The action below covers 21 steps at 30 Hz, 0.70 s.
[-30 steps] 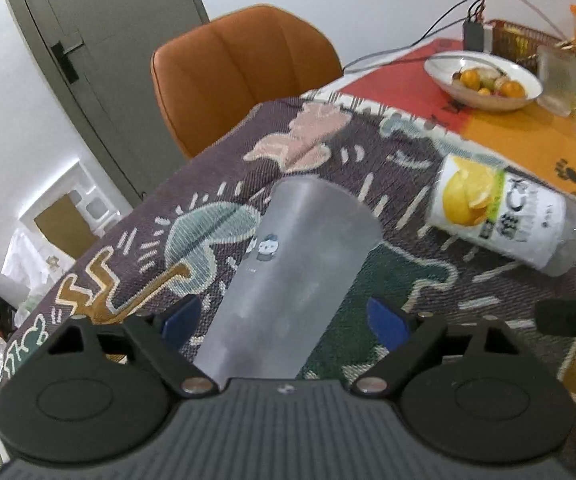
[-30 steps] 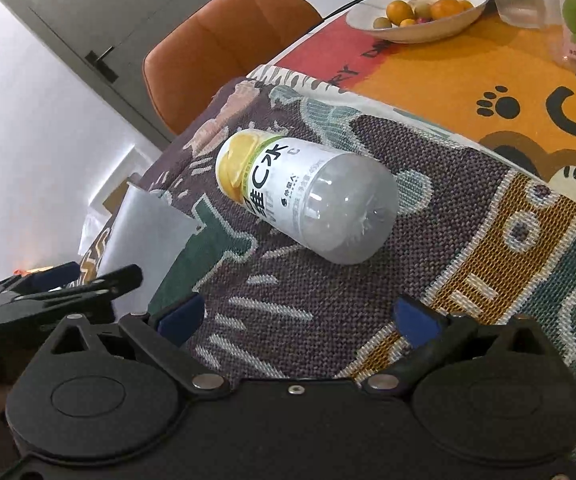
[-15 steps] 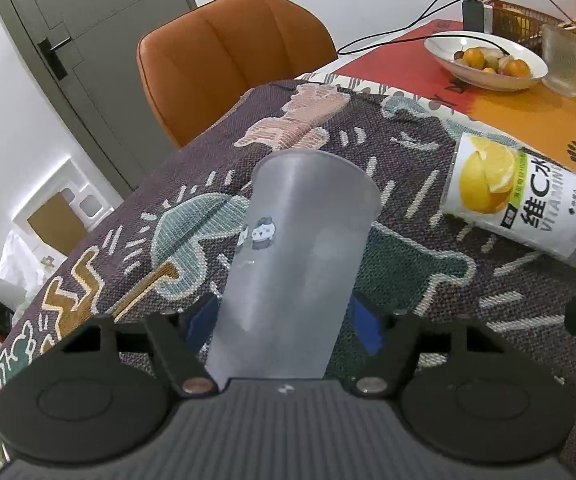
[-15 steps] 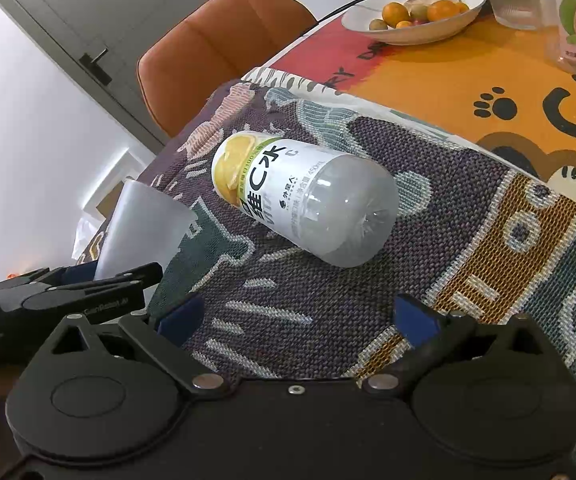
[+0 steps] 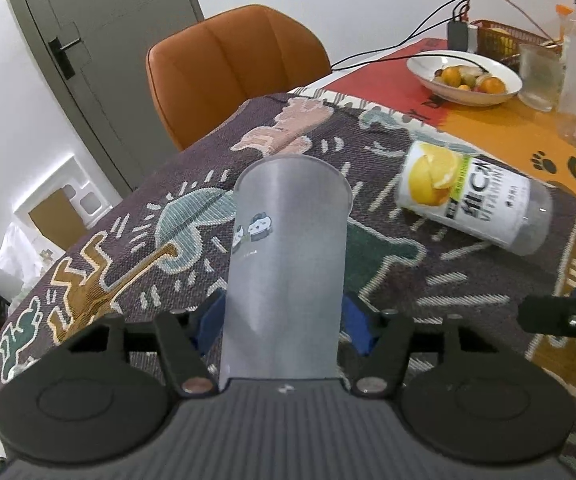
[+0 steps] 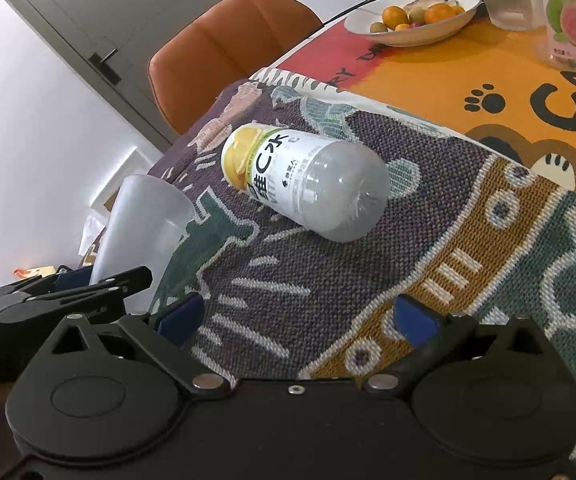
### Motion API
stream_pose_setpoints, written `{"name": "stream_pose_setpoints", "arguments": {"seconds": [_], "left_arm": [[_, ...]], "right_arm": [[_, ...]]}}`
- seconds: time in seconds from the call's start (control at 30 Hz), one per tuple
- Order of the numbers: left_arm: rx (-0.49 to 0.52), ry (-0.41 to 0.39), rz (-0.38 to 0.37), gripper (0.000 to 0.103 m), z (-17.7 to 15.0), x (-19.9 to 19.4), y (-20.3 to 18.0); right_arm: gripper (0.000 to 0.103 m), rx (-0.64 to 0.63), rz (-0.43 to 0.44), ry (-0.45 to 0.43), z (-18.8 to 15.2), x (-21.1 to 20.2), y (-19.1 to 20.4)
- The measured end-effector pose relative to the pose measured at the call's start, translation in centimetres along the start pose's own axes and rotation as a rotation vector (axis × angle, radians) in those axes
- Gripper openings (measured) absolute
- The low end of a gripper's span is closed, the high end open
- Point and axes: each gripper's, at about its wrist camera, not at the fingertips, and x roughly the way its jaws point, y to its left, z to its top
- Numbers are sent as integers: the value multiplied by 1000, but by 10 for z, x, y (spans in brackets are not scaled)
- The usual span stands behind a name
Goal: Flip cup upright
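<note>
Frosted plastic cup (image 5: 288, 264): clamped low on its body between the left tongs (image 5: 284, 316), mouth end up, above the patterned worktop (image 5: 427, 280); right tongs (image 6: 295, 320) apart, empty, near a lying lemon-drink bottle (image 6: 307, 184)

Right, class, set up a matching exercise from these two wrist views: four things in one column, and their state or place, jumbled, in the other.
Things:
1. frosted plastic cup
2. lemon drink bottle
3. fruit bowl
4. right gripper

States:
A. open, holding nothing
B. lying on its side on the woven cloth
C. clamped between the left gripper's blue pads
D. standing on the far, red and orange part of the table

Pairs: 1-C, 2-B, 3-D, 4-A
</note>
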Motion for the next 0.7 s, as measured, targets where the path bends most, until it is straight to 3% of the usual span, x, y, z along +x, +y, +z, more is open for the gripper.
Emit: {"name": "stream_pose_setpoints", "arguments": {"seconds": [0.3,0.7], "left_arm": [[30,-39,-5,62,-19,-46,-16],[-17,-67,1,62,-63,-92,-33]], "right_arm": [[103,-13,37,9,-14,-19,-6],[103,-67,119,38,-37,-44,-19]]}}
